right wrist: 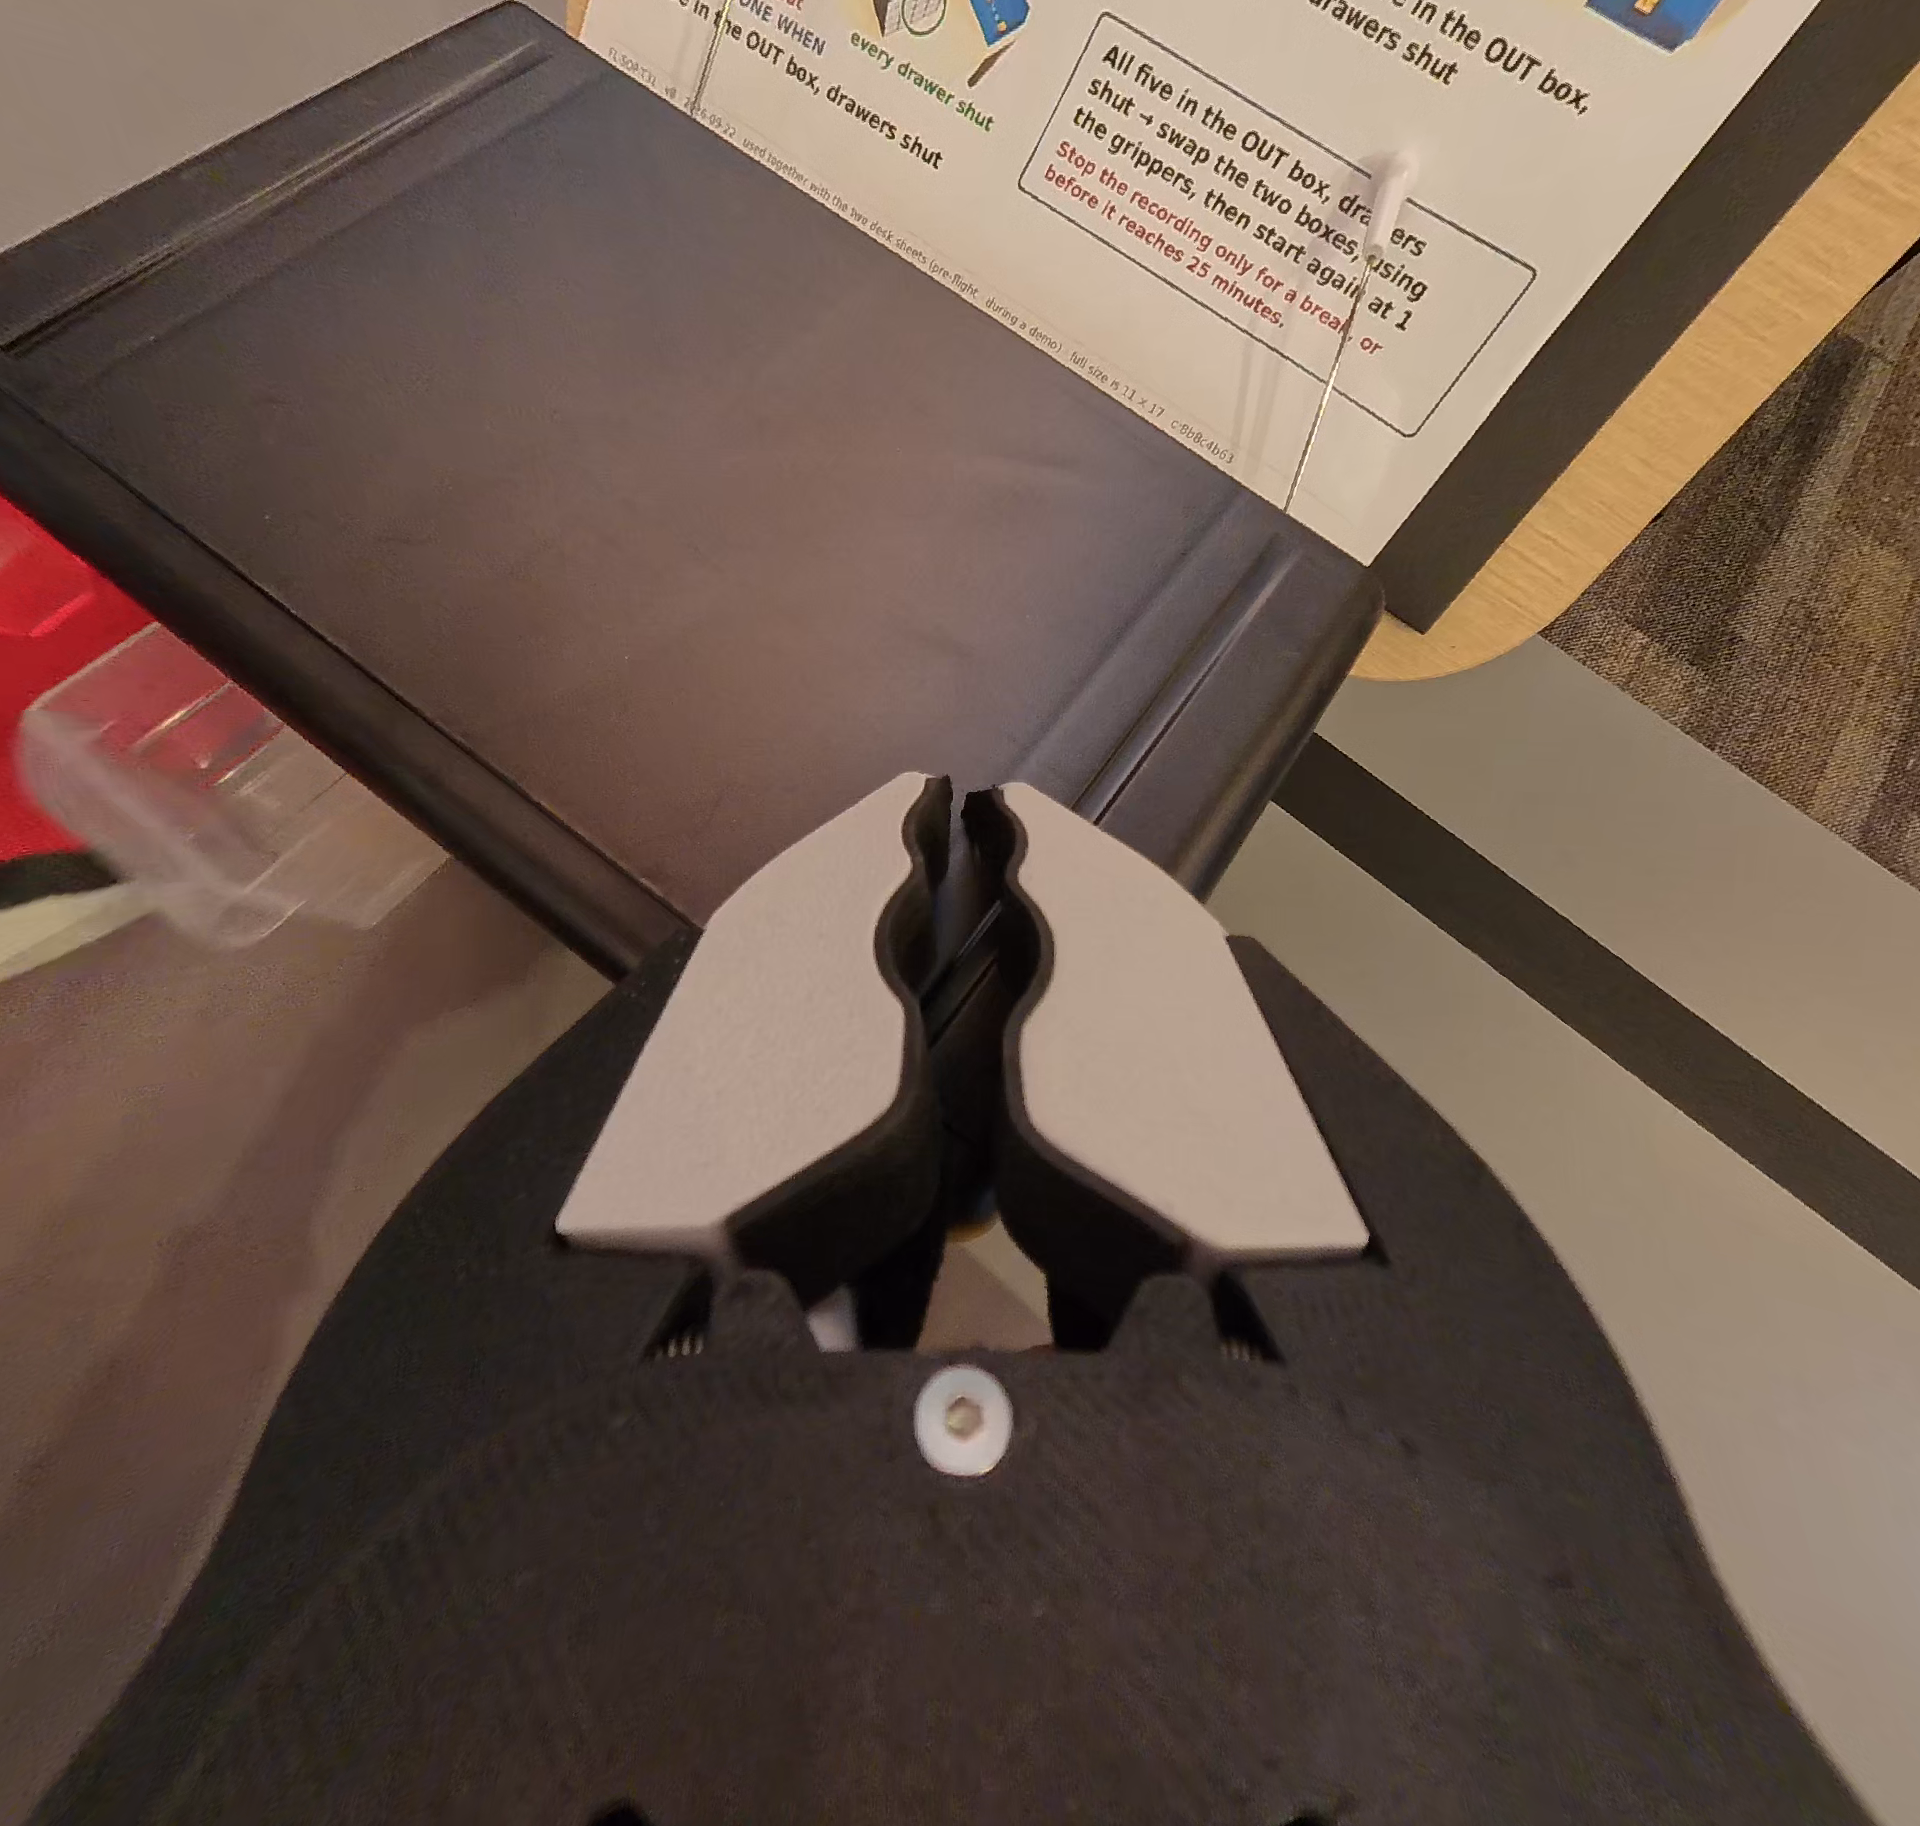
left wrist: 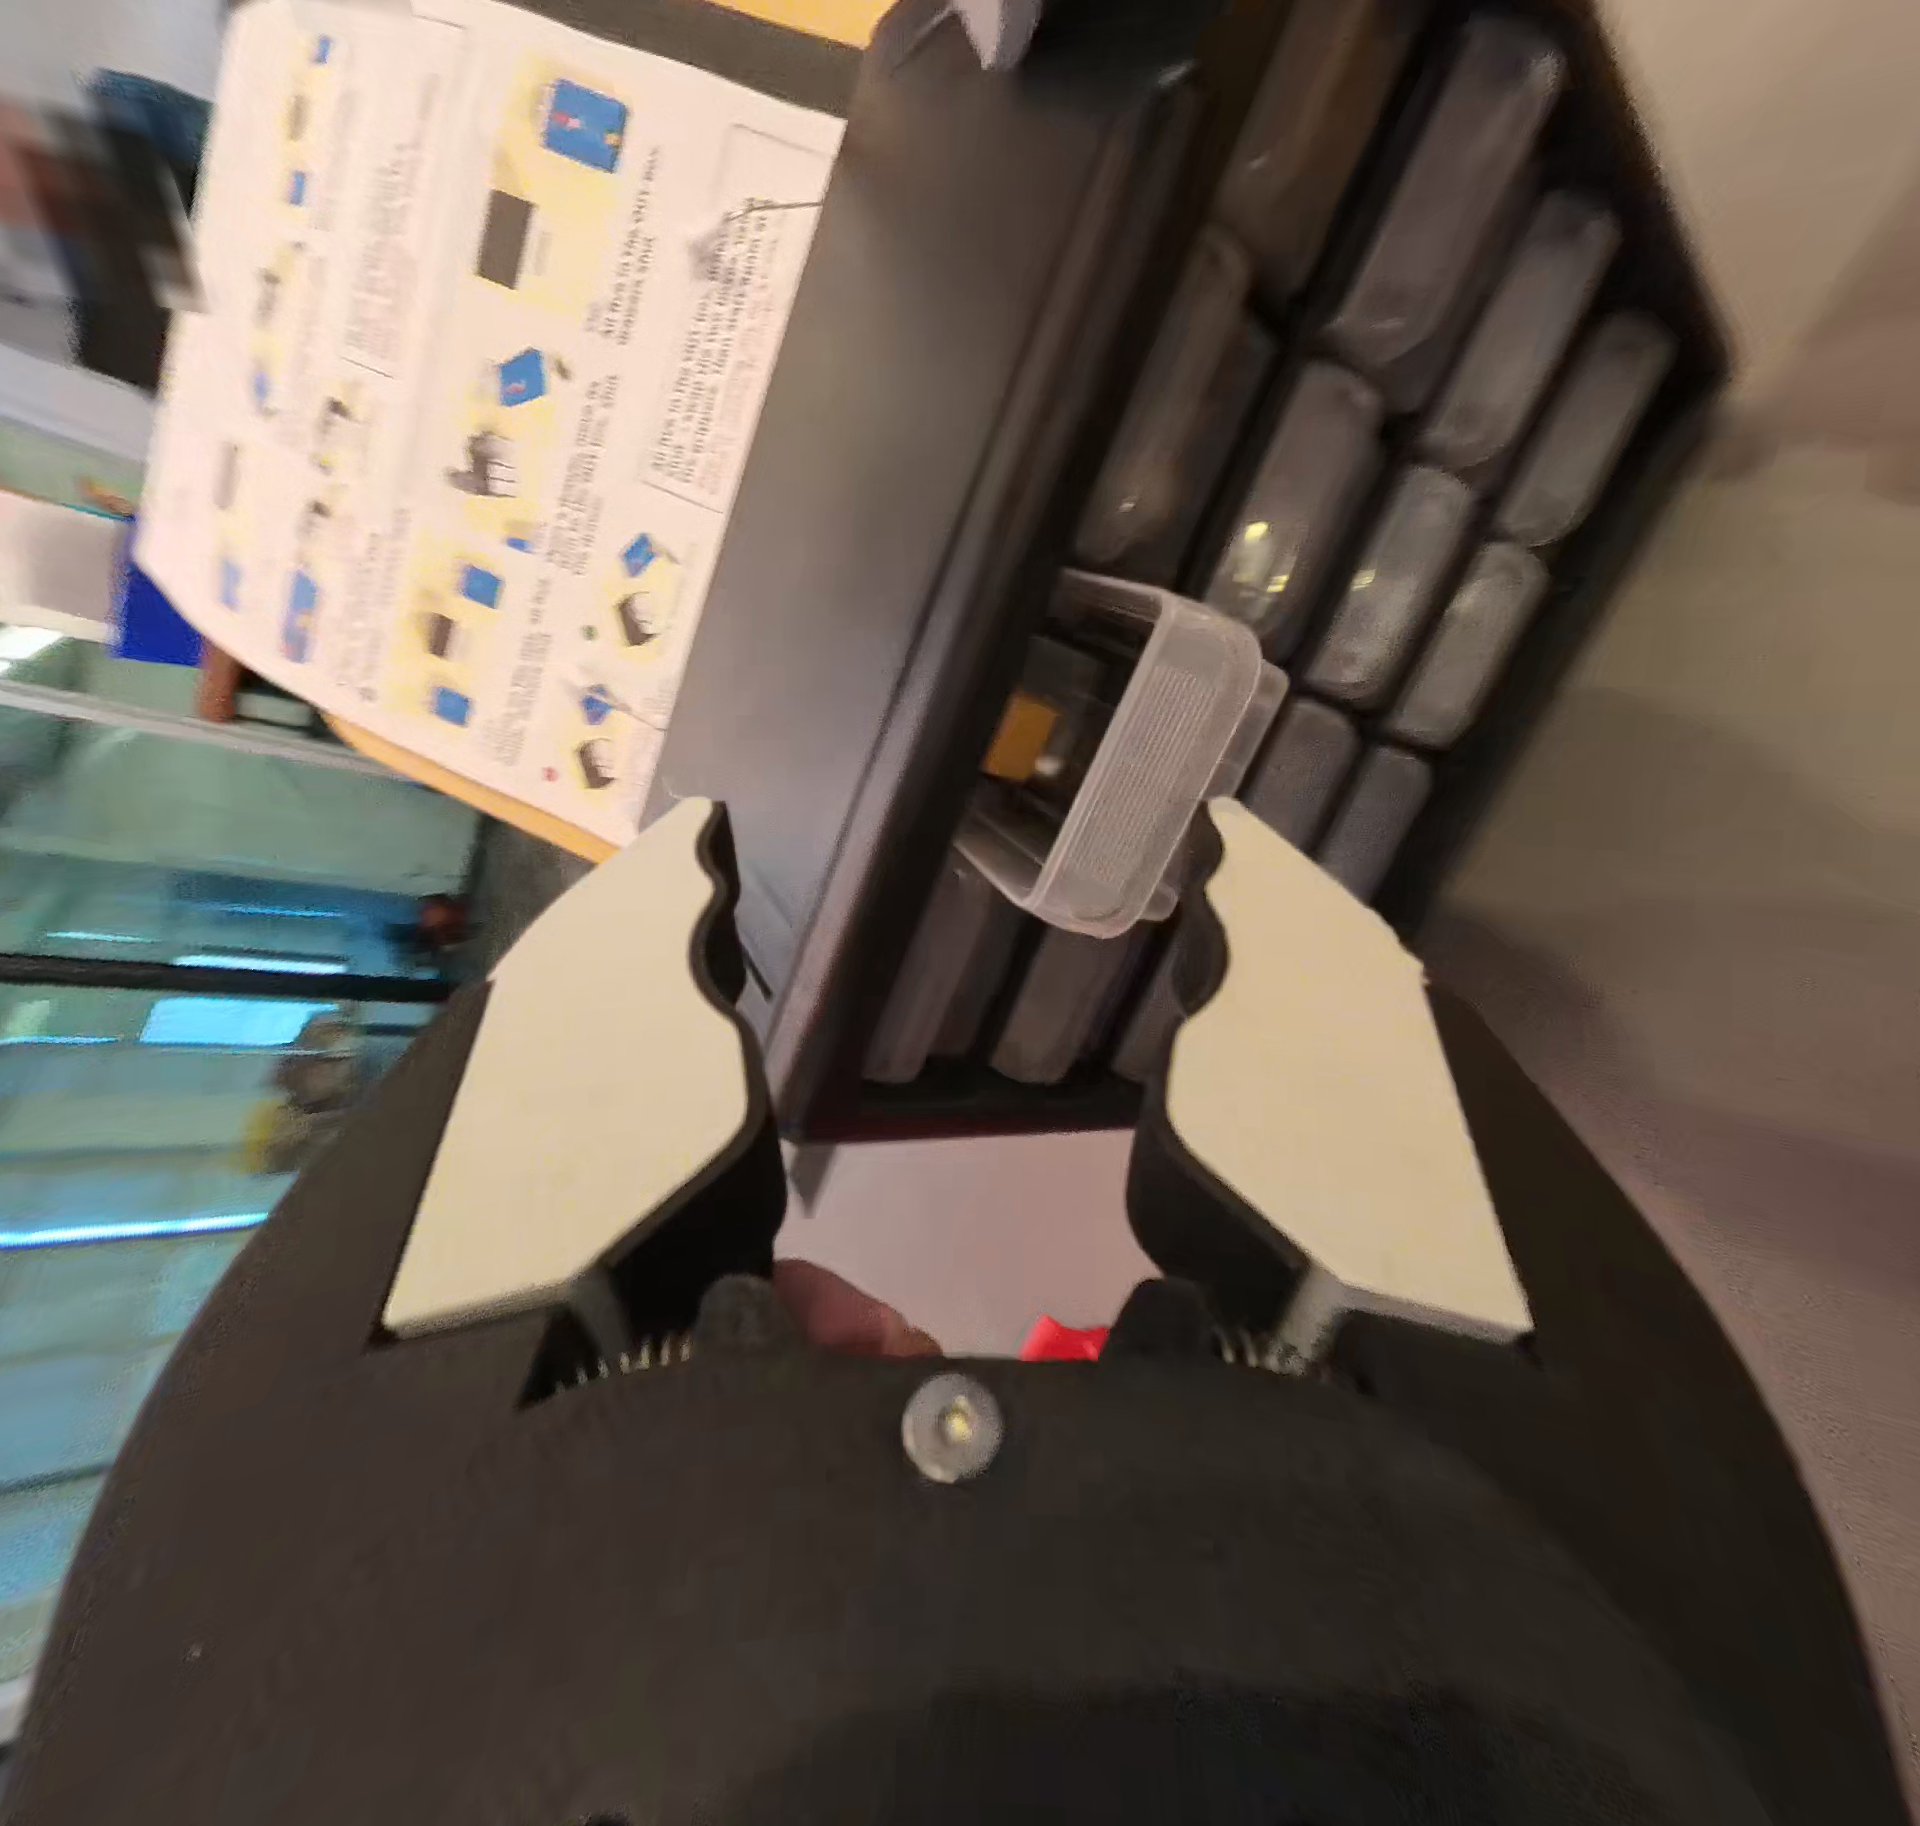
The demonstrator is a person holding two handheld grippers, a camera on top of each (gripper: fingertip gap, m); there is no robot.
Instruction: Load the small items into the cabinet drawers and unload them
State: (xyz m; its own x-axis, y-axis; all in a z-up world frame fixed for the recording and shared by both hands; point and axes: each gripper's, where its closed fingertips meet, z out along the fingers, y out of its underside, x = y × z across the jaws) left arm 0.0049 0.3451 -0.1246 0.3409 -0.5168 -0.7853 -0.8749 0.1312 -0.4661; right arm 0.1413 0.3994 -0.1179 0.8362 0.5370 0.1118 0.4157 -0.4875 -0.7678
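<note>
Left hand-held gripper (left wrist: pixel 966 841) spread before one pulled-out drawer (left wrist: pixel 1127 758) (right hand-held gripper (right wrist: pixel 958 797) pressed together).

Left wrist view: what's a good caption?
Open left claw facing a pulled-out clear drawer in the black cabinet.

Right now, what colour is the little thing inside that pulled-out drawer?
Yellow item, inside the clear open drawer; left wrist view shows it best.

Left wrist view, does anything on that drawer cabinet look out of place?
Yes. One clear drawer sticks out of the black cabinet while the drawers around it sit flush. Something yellow shows inside it. The open left gripper is right in front of it, not touching.
</note>
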